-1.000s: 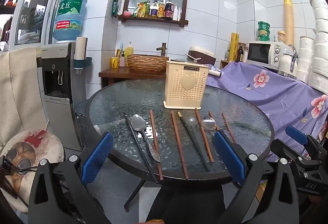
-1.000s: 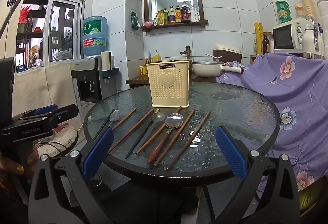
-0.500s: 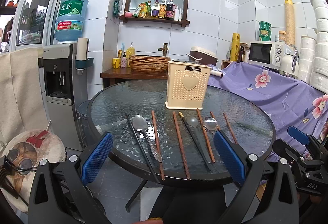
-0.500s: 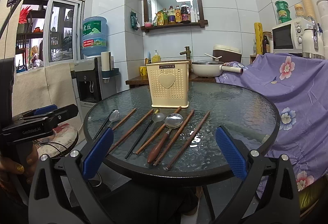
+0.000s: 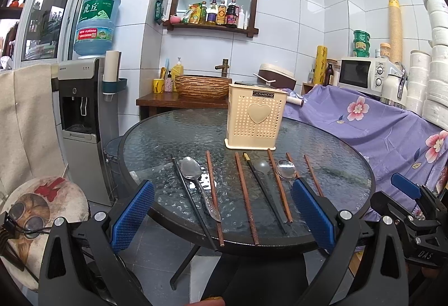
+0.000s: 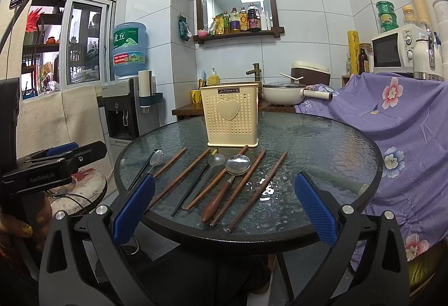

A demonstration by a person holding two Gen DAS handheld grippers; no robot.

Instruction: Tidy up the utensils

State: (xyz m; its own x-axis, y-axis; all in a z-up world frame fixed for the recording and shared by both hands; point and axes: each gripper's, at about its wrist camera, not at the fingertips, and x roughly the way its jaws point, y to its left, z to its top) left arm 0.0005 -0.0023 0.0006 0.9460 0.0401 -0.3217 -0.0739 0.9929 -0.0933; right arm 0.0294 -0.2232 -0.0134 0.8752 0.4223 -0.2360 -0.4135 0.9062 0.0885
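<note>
A cream perforated utensil holder (image 5: 256, 121) (image 6: 231, 116) with a heart on its front stands upright near the middle of the round glass table (image 5: 168, 138) (image 6: 322, 138). In front of it lie several brown chopsticks (image 5: 245, 194) (image 6: 255, 191), a black chopstick (image 5: 193, 199), a steel spoon (image 5: 193, 171) and a wooden-handled spoon (image 6: 226, 188). My left gripper (image 5: 224, 211) is open, held short of the table's near edge with nothing between its fingers. My right gripper (image 6: 224, 208) is open too, likewise short of the near edge and holding nothing.
A water dispenser (image 5: 81, 121) and a cushioned stool (image 5: 42, 208) stand left of the table. Purple flowered cloth (image 5: 378, 124) covers furniture on the right, with a microwave (image 5: 361, 73) behind. A wooden stand with a basin (image 5: 201, 86) is behind the table.
Both grippers stay open and almost still. The left wrist view has crept slightly; the utensils and holder have not moved.
</note>
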